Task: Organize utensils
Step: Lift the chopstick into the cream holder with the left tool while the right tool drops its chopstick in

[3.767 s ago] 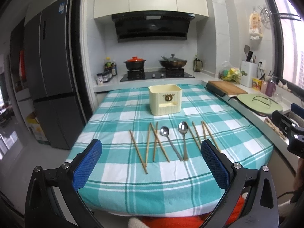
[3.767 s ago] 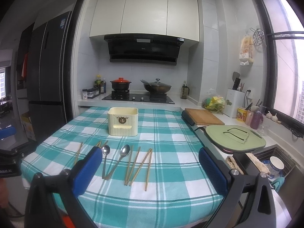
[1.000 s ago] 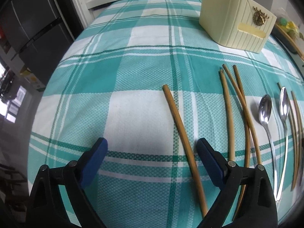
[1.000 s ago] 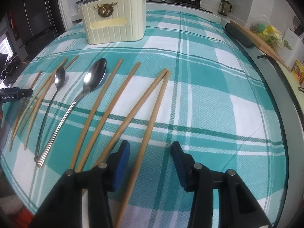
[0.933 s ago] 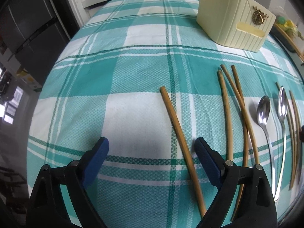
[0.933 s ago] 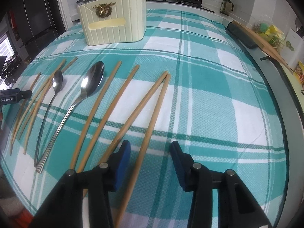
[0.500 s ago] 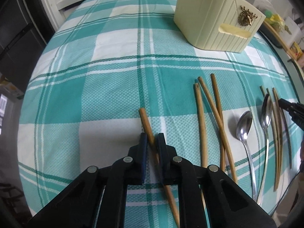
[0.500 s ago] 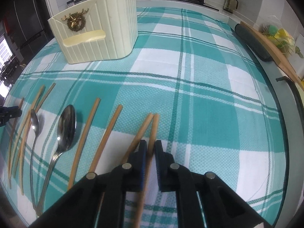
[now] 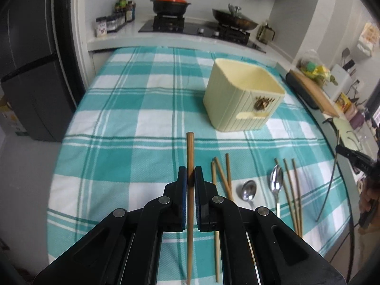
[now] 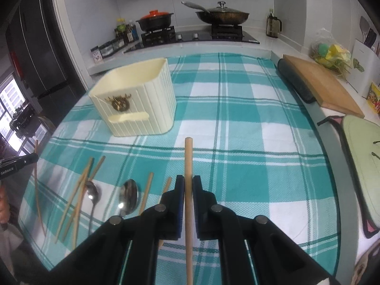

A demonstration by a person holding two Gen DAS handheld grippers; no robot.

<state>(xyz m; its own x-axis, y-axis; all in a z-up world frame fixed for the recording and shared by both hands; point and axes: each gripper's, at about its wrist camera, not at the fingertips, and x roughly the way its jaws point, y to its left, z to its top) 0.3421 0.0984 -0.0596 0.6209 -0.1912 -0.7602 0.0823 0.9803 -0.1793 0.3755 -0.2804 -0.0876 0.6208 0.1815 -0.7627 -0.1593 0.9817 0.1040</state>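
In the left wrist view my left gripper [image 9: 190, 171] is shut on a wooden chopstick [image 9: 190, 150], which is held clear above the checked cloth and points toward the cream utensil holder [image 9: 244, 99]. Three chopsticks [image 9: 221, 175], two spoons [image 9: 276, 181] and more chopsticks [image 9: 292, 190] lie on the cloth to the right. In the right wrist view my right gripper [image 10: 188, 180] is shut on another chopstick [image 10: 188, 159], also lifted. The cream utensil holder [image 10: 135, 102] stands ahead to the left. Two spoons [image 10: 129, 196] and loose chopsticks [image 10: 80, 190] lie at the lower left.
The table [image 10: 249, 123] has a teal checked cloth and a rounded front edge. A wooden cutting board [image 10: 320, 85] and a green lid [image 10: 361, 166] sit on the counter to the right. A stove with pots [image 10: 220, 16] is behind, and a dark fridge [image 9: 30, 76] stands on the left.
Both grippers went from open over the chopsticks to shut, each on one chopstick. Both then rose, lifting their chopsticks off the cloth, and the holder came into fuller view.
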